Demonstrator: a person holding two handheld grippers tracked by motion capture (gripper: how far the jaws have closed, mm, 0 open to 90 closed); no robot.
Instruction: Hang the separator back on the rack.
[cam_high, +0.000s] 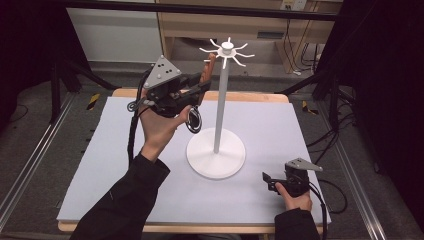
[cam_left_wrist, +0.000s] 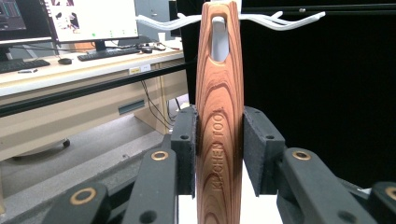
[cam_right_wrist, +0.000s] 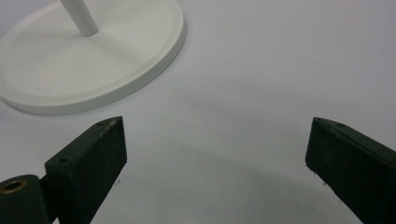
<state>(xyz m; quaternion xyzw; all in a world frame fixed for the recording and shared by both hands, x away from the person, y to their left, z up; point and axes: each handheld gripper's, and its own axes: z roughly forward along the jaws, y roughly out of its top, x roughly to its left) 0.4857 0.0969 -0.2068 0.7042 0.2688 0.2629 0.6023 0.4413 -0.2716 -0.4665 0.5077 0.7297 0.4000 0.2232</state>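
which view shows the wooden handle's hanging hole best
The left gripper view: the wooden handle stands upright and close between the left gripper pads, and its hole sits over a white hook of the stand. The high view shows the handle small and dark by the hooks, its hole too small to tell.

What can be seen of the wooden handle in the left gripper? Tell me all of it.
The wooden handle is reddish-brown with bold curved grain and stamped lettering that seems to read KITCHEN TOOL. It stands upright, clamped on both sides by the left gripper. A hanging hole at its top sits over a white hook of the stand. Its lower end is out of sight.
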